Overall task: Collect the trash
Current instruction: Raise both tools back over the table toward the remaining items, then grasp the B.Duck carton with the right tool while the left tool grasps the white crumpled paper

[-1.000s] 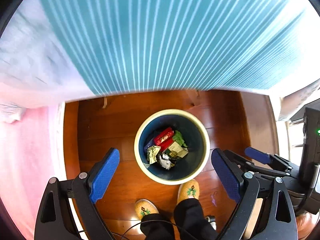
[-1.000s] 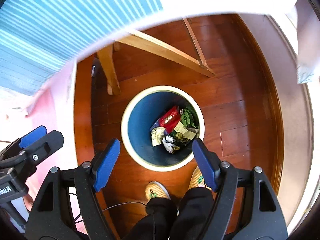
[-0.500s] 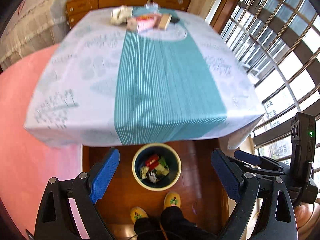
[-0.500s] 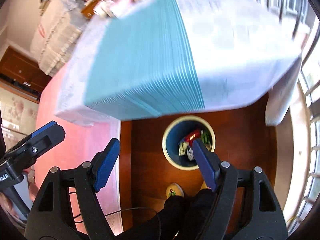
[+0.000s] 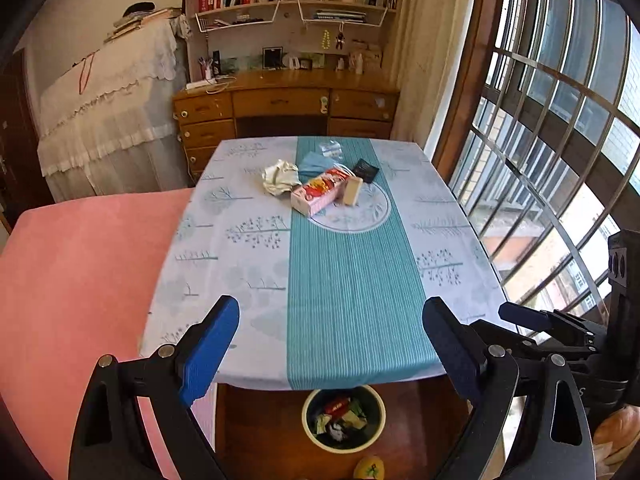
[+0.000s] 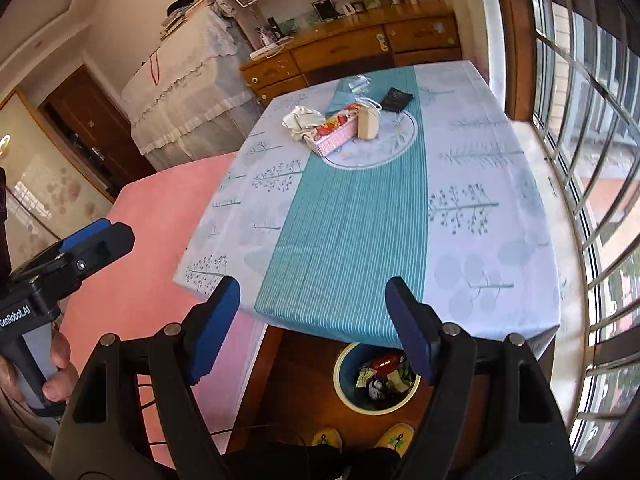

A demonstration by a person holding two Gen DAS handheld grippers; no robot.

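My left gripper point(image 5: 330, 344) stands with its blue pads spread wide and nothing between them; my right gripper point(image 6: 314, 326) is spread just as wide and equally empty. Both hang above the near end of the table point(image 5: 224, 248), which fills the middle of each frame under a pale cloth with a teal striped runner.

The trash still to collect lies at the far end of that runner, in the upper centre of both views — a crumpled white wrapper point(image 5: 280, 177), a pink carton point(image 5: 318, 192) lying on its side, a small beige box point(image 5: 353, 191) touching the carton's end, a blue face mask point(image 5: 316, 164), a clear plastic packet point(image 5: 330, 147) and a dark sachet point(image 5: 365, 169).

At the bottom centre, on the wooden floor just past the table's near edge, sits the bin point(image 5: 344, 446) with wrappers already inside. Yellow slippers point(image 6: 326, 438) show below it — mine. A pink bed point(image 5: 72, 272) fills the left side.
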